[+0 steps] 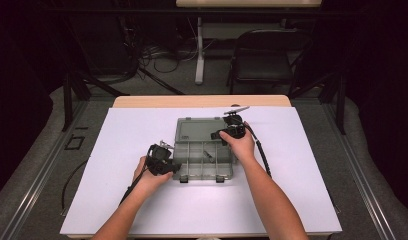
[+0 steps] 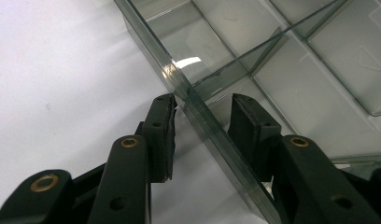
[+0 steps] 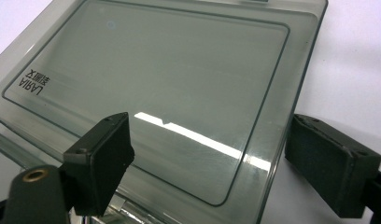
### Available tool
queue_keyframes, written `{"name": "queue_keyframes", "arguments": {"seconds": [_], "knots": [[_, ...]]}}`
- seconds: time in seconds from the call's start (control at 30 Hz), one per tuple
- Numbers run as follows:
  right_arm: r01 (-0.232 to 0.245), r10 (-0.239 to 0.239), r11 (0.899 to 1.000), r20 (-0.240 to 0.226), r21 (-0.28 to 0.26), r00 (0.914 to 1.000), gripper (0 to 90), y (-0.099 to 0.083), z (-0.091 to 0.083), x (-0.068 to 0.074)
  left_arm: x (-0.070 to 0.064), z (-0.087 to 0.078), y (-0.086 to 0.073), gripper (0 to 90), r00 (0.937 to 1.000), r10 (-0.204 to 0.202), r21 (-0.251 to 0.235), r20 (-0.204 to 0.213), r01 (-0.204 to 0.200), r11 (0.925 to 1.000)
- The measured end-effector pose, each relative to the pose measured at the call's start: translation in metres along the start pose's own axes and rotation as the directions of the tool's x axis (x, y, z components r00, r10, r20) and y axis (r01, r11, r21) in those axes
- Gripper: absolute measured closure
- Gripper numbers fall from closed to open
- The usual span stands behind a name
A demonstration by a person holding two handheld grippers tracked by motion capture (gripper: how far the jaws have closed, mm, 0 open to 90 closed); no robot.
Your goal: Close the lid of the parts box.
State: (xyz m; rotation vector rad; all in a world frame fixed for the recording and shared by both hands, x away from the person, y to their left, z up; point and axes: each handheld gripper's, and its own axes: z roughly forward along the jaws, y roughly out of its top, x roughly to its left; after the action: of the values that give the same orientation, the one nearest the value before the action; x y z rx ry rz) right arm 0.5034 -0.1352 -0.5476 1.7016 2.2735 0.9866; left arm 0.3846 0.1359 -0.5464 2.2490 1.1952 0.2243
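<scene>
Fingers (image 2: 163, 126) of the left gripper (image 2: 202, 123) stood a little apart, one on each side of the box's clear side wall, close to it but with a thin gap showing on both sides; whether either pad touched the wall could not be told. Fingers (image 3: 102, 154) of the right gripper (image 3: 212, 158) were spread wide, one over the open lid (image 3: 151, 84) and the other beyond its edge over the white sheet (image 3: 352, 60), pinching nothing.

From above, the clear plastic box (image 1: 203, 161) lay at the middle of the white sheet (image 1: 122, 135) that covered the table, its lid (image 1: 199, 130) folded back on the far side. That high view showed the left gripper (image 1: 168, 166) at the box's near left corner, the right gripper (image 1: 226, 134) at the lid's right edge, two latches on the box's near side, and a small dark item (image 1: 208, 155) in one of the middle compartments; what it was could not be made out.

The left gripper view showed what the high view could not: the wall (image 2: 212, 126) running between the jaws, and the slim dividers (image 2: 268, 44) that met it. The right gripper view gave the lid's smooth panel with a raised border, a strip of reflected light, and small dark lettering (image 3: 33, 80) in one corner. A dark folding chair (image 1: 264, 57) stood beyond the table.
</scene>
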Motion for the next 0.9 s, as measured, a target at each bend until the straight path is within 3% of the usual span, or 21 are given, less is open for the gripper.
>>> {"name": "queue_keyframes", "arguments": {"seconds": [0.37, 0.9], "knots": [[-0.018, 0.018, 1.0, -0.002, -0.001, 0.9998, 15.0, -0.0011, -0.0008, 0.002, -0.0007, 0.0004, -0.0003, 61.0, 1.0, -0.003, -0.005, -0.004, 0.003, 1.0], [-0.005, 0.005, 1.0, -0.008, 0.006, 1.0, 15.2, -0.0024, -0.0018, 0.003, -0.0012, 0.0002, -0.0003, 61.6, 1.0, -0.003, -0.003, -0.008, 0.003, 1.0]]}}
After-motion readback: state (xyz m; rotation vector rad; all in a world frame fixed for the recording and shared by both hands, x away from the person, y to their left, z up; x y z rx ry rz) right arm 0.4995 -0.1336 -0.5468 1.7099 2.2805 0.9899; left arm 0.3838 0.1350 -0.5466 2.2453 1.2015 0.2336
